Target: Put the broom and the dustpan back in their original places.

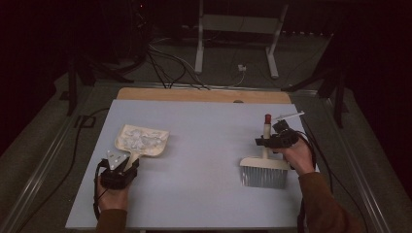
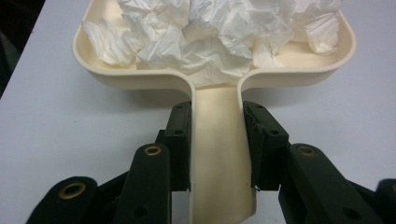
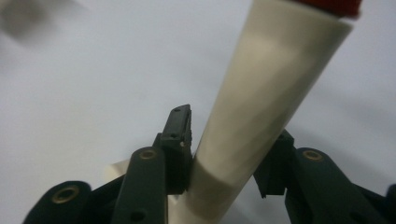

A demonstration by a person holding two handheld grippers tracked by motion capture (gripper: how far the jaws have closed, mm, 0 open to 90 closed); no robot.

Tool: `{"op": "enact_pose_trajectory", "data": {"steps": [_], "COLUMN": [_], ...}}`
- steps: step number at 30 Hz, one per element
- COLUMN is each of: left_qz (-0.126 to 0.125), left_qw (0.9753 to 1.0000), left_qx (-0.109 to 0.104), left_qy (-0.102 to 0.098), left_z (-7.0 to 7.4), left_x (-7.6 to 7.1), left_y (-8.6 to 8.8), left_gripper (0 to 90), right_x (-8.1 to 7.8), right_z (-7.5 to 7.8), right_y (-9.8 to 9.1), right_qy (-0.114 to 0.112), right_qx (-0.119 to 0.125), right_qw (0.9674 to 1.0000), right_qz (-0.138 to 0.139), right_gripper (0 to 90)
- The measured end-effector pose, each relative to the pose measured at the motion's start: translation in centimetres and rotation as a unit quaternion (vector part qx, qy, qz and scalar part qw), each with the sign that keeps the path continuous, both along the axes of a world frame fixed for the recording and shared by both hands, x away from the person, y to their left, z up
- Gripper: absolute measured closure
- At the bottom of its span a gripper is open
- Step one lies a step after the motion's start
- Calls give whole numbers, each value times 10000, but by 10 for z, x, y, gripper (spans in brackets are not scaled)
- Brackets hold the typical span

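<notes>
A cream dustpan (image 1: pixel 142 141) full of crumpled white paper (image 2: pixel 210 32) lies on the left of the pale table (image 1: pixel 204 141). My left gripper (image 1: pixel 130 162) is shut on its flat handle (image 2: pixel 217 154), both pads pressed against the handle's sides just behind the pan. At the right, a cream brush (image 1: pixel 265 167) rests with its grey bristles on the table, its red-capped handle (image 3: pixel 261 102) pointing away. My right gripper (image 1: pixel 266 141) straddles that handle. The handle runs slanted between the jaws and the left pad's tip (image 3: pixel 182 116) stands off it, so the jaws are slightly open.
The table's wooden far edge (image 1: pixel 204 94) borders a dark floor with cables (image 1: pixel 165 63) and a white stand (image 1: pixel 233 29). Bare tabletop lies between dustpan and brush. Each gripper's cable trails off the table's near side.
</notes>
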State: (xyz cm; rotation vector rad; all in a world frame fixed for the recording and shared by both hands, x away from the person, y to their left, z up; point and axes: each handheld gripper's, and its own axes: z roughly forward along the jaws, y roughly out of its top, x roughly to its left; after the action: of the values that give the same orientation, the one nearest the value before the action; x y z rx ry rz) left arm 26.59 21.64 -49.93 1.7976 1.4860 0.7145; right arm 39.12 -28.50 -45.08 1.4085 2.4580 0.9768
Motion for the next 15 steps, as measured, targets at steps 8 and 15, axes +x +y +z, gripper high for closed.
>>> {"op": "enact_pose_trajectory", "data": {"steps": [8,15], "left_qz": [129,234], "left_qw": [9999,9996], "left_qx": [58,57], "left_qy": [87,145], "left_z": [-6,-12], "left_x": [8,14], "left_y": [-15,-24], "left_gripper": [665,665], "right_x": [13,23], "right_z": [-23,-42], "right_y": [5,8], "right_qy": [160,349], "right_qx": [-125,-188], "right_qw": [9992,9979], "right_qz": [-348,-519], "right_gripper": [606,599]}}
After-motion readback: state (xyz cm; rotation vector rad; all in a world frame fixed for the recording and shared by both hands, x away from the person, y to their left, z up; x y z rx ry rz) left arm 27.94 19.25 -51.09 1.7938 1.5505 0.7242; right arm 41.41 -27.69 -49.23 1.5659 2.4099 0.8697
